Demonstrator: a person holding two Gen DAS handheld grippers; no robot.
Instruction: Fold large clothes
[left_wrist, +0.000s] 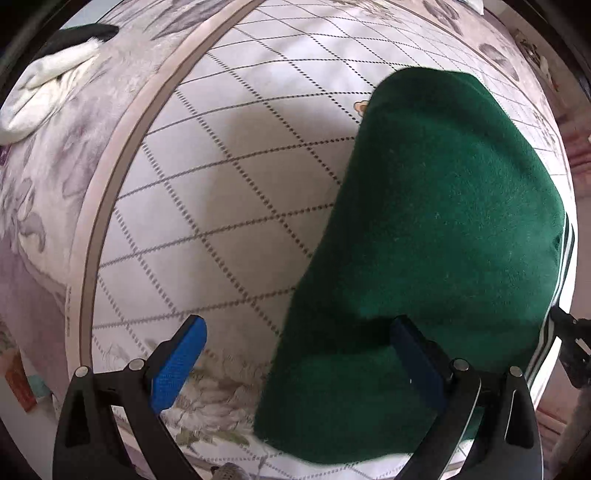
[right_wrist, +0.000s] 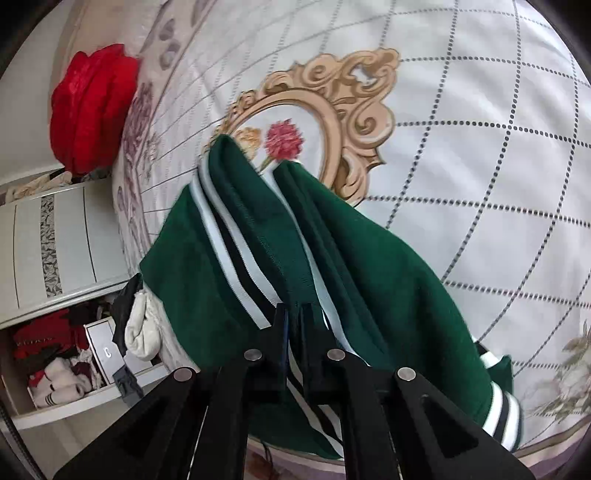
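Closest to you, your right gripper (right_wrist: 293, 325) has its jaws drawn narrow and clamped on the striped edge of the green garment (right_wrist: 236, 236), pinching the fabric where the white and black bands run up between the two black fingers. From that pinch the cloth hangs and spreads away in folds, its far tip lying over the gold-framed flower print (right_wrist: 295, 122) on the bedspread (right_wrist: 480, 155). A striped cuff (right_wrist: 498, 410) sits low on the right of that view, near the edge of the bed.

Your left gripper (left_wrist: 299, 354) stands wide, with nothing between its pads. The bright blue pad (left_wrist: 177, 362) hangs over the bare quilted spread, while the other pad (left_wrist: 417, 362) is over the green garment (left_wrist: 443, 221), in shadow; whether it touches the cloth cannot be told. The garment lies as a broad smooth mound on the bedspread (left_wrist: 221, 184), covering the right half of that view, its striped hem (left_wrist: 557, 280) along the right side.

Farther off, a white and black garment (left_wrist: 48, 81) lies at the bed's far left corner. In the right wrist view, a red cushion (right_wrist: 92, 107) rests past the bed's edge, and an open drawer (right_wrist: 66, 354) of mixed clothes sits below it.
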